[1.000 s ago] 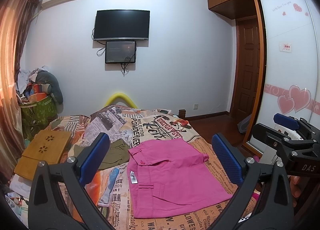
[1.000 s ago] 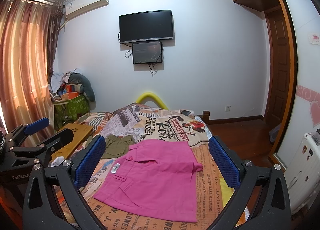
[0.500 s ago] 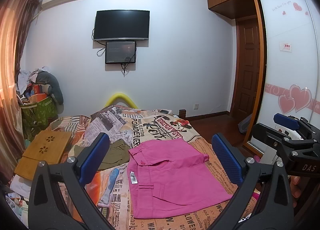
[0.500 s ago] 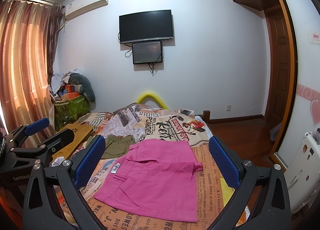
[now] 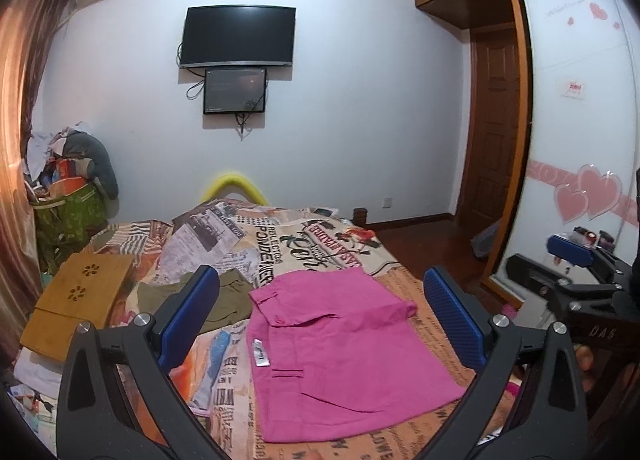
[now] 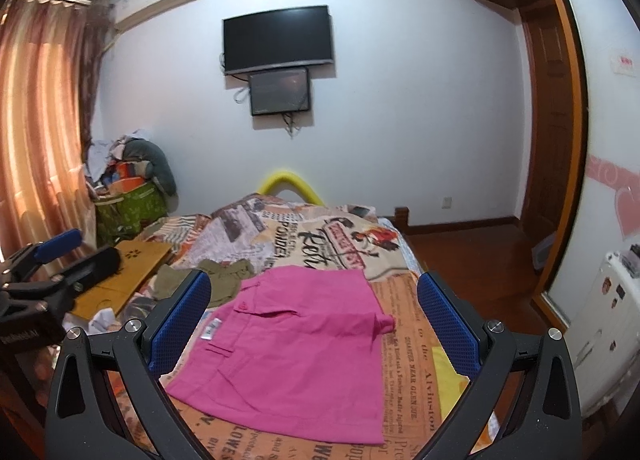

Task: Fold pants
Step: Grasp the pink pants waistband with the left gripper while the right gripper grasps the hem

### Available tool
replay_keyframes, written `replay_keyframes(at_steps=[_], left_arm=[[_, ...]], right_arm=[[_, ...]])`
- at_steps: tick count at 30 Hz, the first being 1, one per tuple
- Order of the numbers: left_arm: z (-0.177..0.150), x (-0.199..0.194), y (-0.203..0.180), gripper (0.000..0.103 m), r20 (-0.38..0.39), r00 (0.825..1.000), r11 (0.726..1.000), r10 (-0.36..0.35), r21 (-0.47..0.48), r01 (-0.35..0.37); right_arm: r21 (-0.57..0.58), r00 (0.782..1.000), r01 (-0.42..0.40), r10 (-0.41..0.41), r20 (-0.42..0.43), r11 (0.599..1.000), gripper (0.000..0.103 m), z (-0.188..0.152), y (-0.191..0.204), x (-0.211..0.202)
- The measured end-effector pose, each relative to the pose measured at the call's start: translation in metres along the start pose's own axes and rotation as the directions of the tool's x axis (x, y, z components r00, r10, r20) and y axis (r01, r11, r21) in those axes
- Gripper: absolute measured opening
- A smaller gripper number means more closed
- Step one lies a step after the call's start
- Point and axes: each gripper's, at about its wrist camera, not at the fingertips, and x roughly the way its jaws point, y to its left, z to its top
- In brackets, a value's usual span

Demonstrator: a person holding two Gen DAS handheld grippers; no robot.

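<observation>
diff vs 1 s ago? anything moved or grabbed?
The right gripper has shifted and tipped a little: in its view the room now looks tilted and the pink pants sit slightly lower. Nothing was taken hold of or let go. The left gripper kept its place, both sets of jaws stay wide open and empty, and the pants lie folded on the bed as before.

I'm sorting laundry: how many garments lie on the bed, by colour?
Bright pink folded pants: 1
Olive green crumpled garment: 1
Total: 2 garments on the newspaper-print bedspread. Both open grippers, left gripper and right gripper, hold nothing.
</observation>
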Motion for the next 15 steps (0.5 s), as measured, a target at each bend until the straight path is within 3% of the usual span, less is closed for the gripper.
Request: replay_keyframes(at_steps=[5, 11, 15], left_arm=[[-0.004, 0.043, 0.015, 0.103, -0.079, 0.997, 1.000, 0.008, 0.016, -0.007], [-0.017, 0.114, 0.042, 0.103, -0.186, 0.980, 0.997, 0.064, 0.059, -0.054], [-0.032, 0.162, 0.062, 0.089, -0.290, 0.955, 0.997, 0.060, 0.057, -0.045]], right_arm=[[0.059, 0.997, 0.042, -0.038, -0.060, 0.997, 0.103, -0.012, -0.034, 0.031], [0.071, 0.981, 0.108, -0.095, -0.167, 0.992, 0.103, -0.031, -0.072, 0.081], [0.056, 0.964, 0.131, -0.114, -0.239, 0.990, 0.103, -0.047, -0.086, 0.115]])
